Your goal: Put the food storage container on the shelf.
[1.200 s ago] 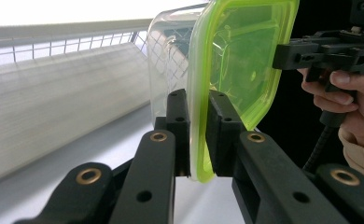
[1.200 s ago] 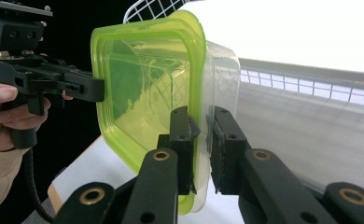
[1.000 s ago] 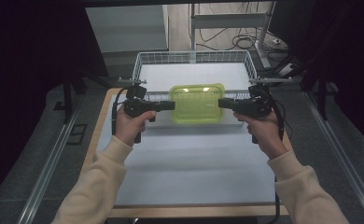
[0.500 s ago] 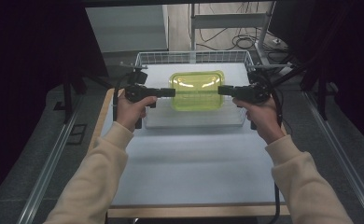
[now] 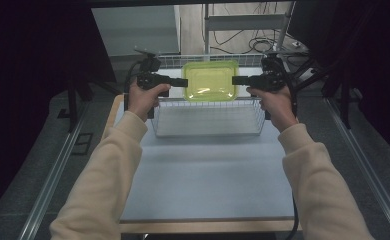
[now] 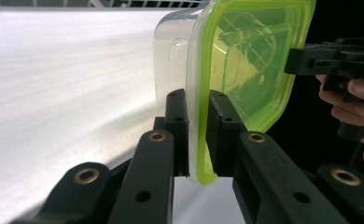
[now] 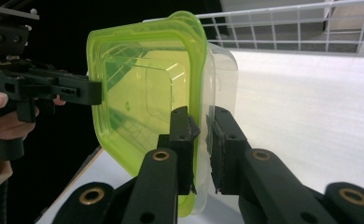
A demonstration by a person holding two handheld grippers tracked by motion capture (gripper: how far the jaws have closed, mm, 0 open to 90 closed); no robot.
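Observation:
A clear plastic container with a translucent green lid hangs level in the air over the far half of a white wire basket. My left gripper is shut on its left rim and my right gripper on its right rim. In the left gripper view the jaws pinch the green lid edge, and the other gripper's tip touches the far side. The right gripper view shows its jaws clamped on the rim of the container, with the left gripper's tip opposite.
The wire basket stands at the far end of a pale table top and looks empty inside. Beyond it are a metal frame leg and loose cables on the floor. Dark curtains close both sides.
Both grippers have carried the container up and away from me, from near the basket's front edge to above its far half. Their hold on it is unchanged.

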